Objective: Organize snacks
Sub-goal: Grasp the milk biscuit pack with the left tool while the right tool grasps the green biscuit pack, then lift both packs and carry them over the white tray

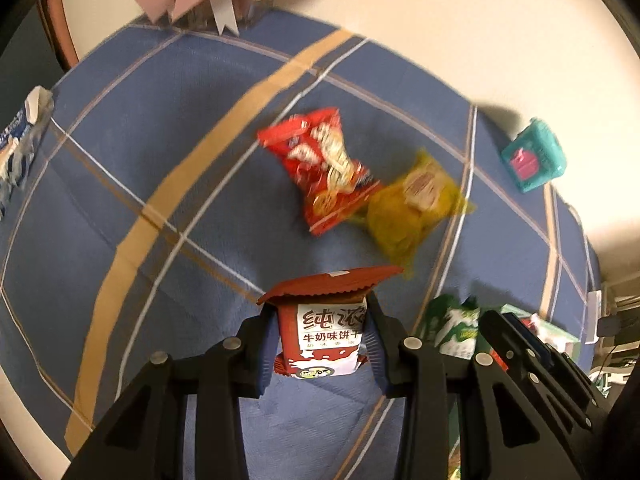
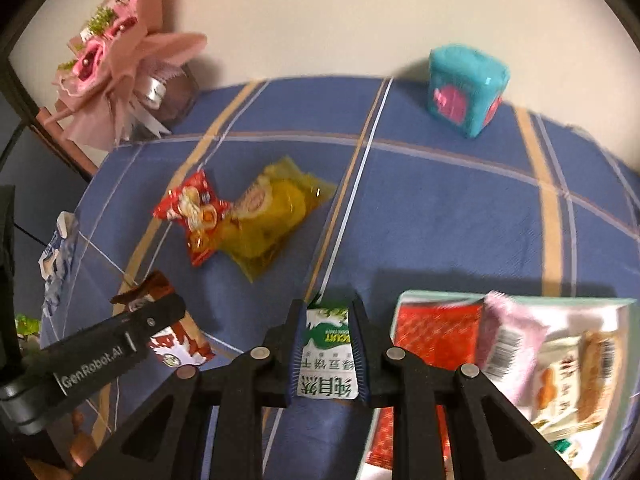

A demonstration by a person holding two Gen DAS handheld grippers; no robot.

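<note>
My left gripper (image 1: 320, 340) is shut on a red-and-white milk biscuit packet (image 1: 326, 334), held above the blue checked tablecloth (image 1: 160, 160). My right gripper (image 2: 326, 344) is shut on a green-and-white biscuit packet (image 2: 328, 354); this packet also shows in the left wrist view (image 1: 456, 326). A red noodle snack bag (image 1: 324, 164) and a yellow snack bag (image 1: 412, 204) lie together mid-table; both show in the right wrist view, red bag (image 2: 192, 216), yellow bag (image 2: 268, 220). A tray (image 2: 404, 300) at right holds several packets.
A teal cube box (image 2: 466, 88) stands at the back by the wall. A pink bouquet (image 2: 108, 64) stands at the back left. A blue-and-white carton (image 2: 56, 252) sits at the table's left edge. The left gripper's body (image 2: 100, 352) crosses the lower left.
</note>
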